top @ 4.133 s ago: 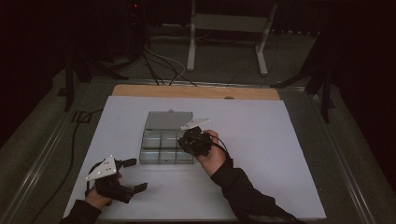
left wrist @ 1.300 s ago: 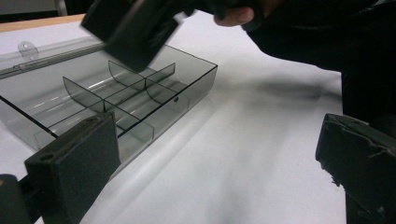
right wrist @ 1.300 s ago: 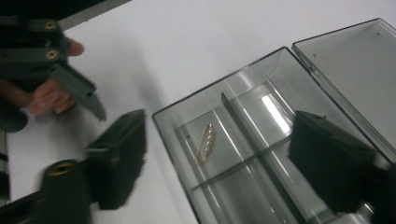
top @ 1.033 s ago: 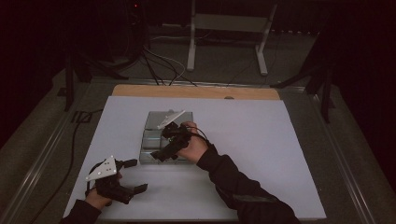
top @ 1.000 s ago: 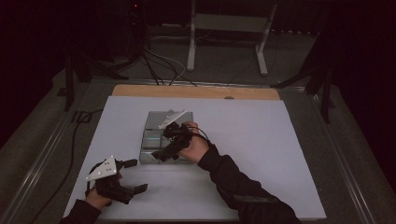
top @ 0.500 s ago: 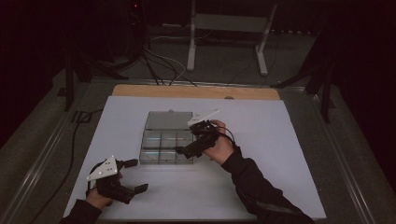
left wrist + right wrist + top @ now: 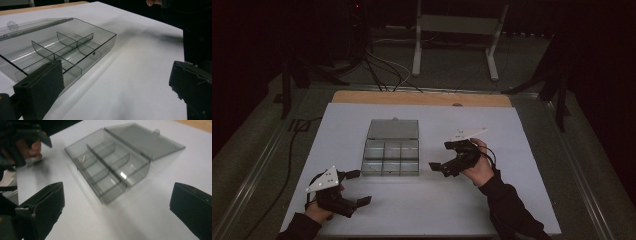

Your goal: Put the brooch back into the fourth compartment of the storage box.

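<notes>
Since the earlier frames, the right gripper (image 7: 438, 169) is being seen drawn away from over the clear compartment box (image 7: 391, 156) to the bare white tabletop (image 7: 522, 150) just beside the box's right edge; half a second ago it was being held above the box's right side, and a second ago over its middle. Nothing is being carried between its jaws, which are being held wide apart and pointed left toward the box. The left gripper (image 7: 357, 187) is being kept where it was throughout, near the front left corner of the table, its jaws likewise spread apart and empty.

The box is being left at the middle of the table, its position unchanged across the frames. Its hinged lid (image 7: 393, 129) is being shown folded fully back and lying flat on the far side. In the left gripper view, the box (image 7: 75, 47) is being shown divided into six compartments by thin partitions, with the near corner lying just behind the left jaw. In the right gripper view, the box (image 7: 110, 167) is being framed between the two spread jaws, well apart from both, with the left gripper (image 7: 27, 142) being seen beyond it.
</notes>
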Tool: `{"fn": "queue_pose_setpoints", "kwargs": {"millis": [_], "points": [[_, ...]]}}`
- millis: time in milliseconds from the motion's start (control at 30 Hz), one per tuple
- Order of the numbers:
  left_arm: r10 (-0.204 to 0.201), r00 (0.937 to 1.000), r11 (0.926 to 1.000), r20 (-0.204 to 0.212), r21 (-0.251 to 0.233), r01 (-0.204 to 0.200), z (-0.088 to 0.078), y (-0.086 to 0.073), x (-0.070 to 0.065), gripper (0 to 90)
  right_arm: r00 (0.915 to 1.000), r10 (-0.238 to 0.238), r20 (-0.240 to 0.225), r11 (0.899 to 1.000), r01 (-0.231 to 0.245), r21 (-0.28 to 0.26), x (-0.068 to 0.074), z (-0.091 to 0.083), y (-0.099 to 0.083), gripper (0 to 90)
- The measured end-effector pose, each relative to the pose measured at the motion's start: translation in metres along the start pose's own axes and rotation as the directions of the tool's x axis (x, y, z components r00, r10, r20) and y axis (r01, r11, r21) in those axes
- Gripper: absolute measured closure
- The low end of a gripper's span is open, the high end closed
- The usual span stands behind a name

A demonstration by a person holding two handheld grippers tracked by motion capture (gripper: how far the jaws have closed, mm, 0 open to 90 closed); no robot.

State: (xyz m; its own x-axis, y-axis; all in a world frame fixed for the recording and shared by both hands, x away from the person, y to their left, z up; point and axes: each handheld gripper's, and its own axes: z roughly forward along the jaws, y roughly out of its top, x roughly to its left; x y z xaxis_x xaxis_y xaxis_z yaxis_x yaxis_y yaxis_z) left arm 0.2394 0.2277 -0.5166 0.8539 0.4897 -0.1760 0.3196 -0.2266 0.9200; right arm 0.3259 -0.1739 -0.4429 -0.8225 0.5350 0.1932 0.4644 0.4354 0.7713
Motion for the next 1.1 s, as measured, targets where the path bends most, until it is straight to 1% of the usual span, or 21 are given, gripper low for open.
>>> {"fn": "queue_pose_setpoints", "kwargs": {"millis": [67,200,333,433,567,633,700,767,867,967,1033,1100], "points": [[0.0,1.0,1.0,0.0,0.0,0.0,0.001,0.0,0.0,1.2,0.9999,0.008,-0.012,1.0,-0.008,-0.005,-0.002,-0.004,-0.01,0.0],[-0.002,1.0,1.0,0.001,0.0,0.002,0.001,0.0,0.001,1.3,0.9996,0.022,-0.02,0.999,-0.022,-0.028,-0.006,-0.013,-0.031,0.0],[0.0,1.0,1.0,0.0,0.004,0.0,0.001,0.0,0.001,1.2,0.999,0.044,0.0,0.998,-0.044,-0.051,-0.012,-0.024,-0.051,0.0],[0.001,1.0,1.0,0.001,0.005,-0.001,0.001,0.0,0.001,1.2,0.9977,0.06,0.031,0.997,-0.058,-0.052,-0.017,-0.033,-0.065,0.0],[0.003,1.0,1.0,0.001,0.004,-0.003,0.001,0.0,0.001,1.2,0.9935,0.098,0.058,0.995,-0.096,-0.041,-0.023,-0.045,-0.085,0.0],[0.002,1.0,1.0,0.001,0.004,-0.002,0.001,0.0,0.001,1.2,0.9899,0.12,0.075,0.992,-0.118,-0.034,-0.025,-0.049,-0.096,0.0],[0.005,1.0,1.0,0.001,0.008,-0.005,0.001,0.0,0.001,1.2,0.9877,0.13,0.086,0.991,-0.128,-0.028,-0.026,-0.053,-0.105,0.0],[0.003,1.0,1.0,0.002,0.007,-0.003,0.001,0.0,0.001,1.2,0.987,0.128,0.097,0.992,-0.126,-0.032,-0.027,-0.058,-0.114,0.0],[0.004,1.0,0.9999,0.001,0.01,-0.004,0.001,0.0,0.0,1.2,0.9848,0.12,0.125,0.992,-0.116,-0.038,-0.028,-0.065,-0.125,0.0],[0.002,1.0,1.0,0.0,0.007,-0.002,0.001,0.0,0.001,1.2,0.9847,0.115,0.131,0.993,-0.11,-0.04,-0.028,-0.071,-0.135,0.0],[0.004,1.0,0.9999,0.0,0.009,-0.004,0.002,0.0,0.0,1.2,0.9821,0.129,0.137,0.991,-0.124,-0.042,-0.029,-0.076,-0.141,0.0],[0.005,1.0,0.9999,0.0,0.009,-0.005,0.001,0.0,0.001,1.2,0.981,0.13,0.144,0.991,-0.125,-0.044,-0.028,-0.08,-0.147,0.0]]}}
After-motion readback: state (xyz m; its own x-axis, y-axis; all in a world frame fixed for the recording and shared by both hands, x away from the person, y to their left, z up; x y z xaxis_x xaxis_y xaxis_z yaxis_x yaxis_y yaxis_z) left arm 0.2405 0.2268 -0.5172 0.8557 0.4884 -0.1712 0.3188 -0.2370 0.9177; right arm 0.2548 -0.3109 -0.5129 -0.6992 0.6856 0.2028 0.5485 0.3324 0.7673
